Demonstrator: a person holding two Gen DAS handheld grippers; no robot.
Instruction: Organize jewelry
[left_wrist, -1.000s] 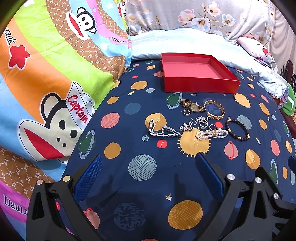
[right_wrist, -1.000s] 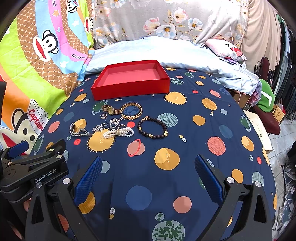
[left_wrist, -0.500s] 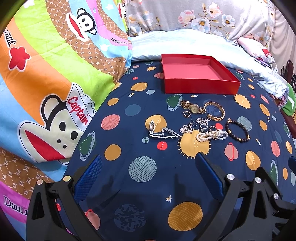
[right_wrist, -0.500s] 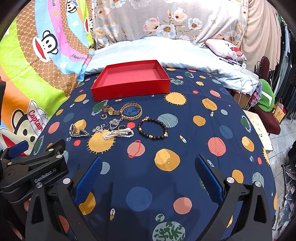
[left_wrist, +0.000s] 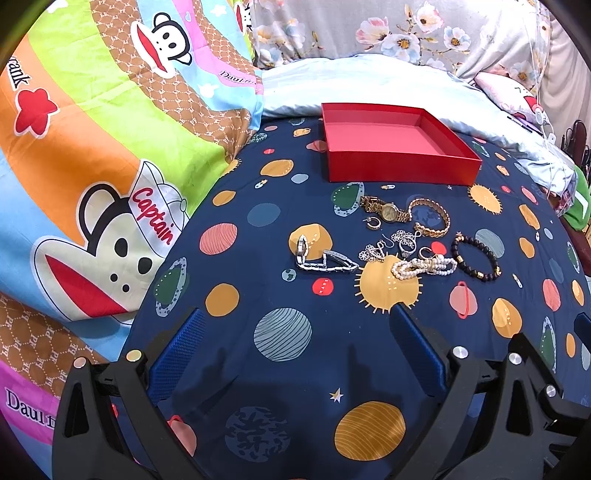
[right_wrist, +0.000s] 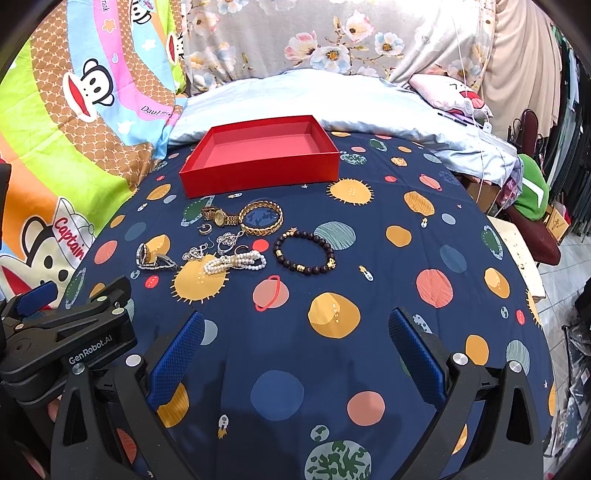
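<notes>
An empty red box (left_wrist: 395, 153) (right_wrist: 258, 155) sits at the far side of the navy planet-print cover. In front of it lie a gold watch (left_wrist: 386, 210) (right_wrist: 218, 216), a gold chain bracelet (left_wrist: 430, 218) (right_wrist: 261, 218), a silver watch (left_wrist: 321, 258) (right_wrist: 153, 258), a pearl bracelet (left_wrist: 423, 266) (right_wrist: 236, 262), a dark bead bracelet (left_wrist: 476, 254) (right_wrist: 304, 253), and small silver earrings (left_wrist: 391, 245) (right_wrist: 214, 245). My left gripper (left_wrist: 295, 332) is open and empty, short of the silver watch. My right gripper (right_wrist: 295, 332) is open and empty, short of the bead bracelet.
A bright monkey-print quilt (left_wrist: 92, 166) rises on the left. A pale blue pillow (right_wrist: 314, 96) and floral fabric (right_wrist: 332, 37) lie behind the box. The bed edge drops off at the right beside a green item (right_wrist: 532, 188). The left gripper's body (right_wrist: 70, 339) shows at the right wrist view's lower left.
Both grippers have crept slightly forward toward the jewelry. Nothing was taken hold of and both stay open.
</notes>
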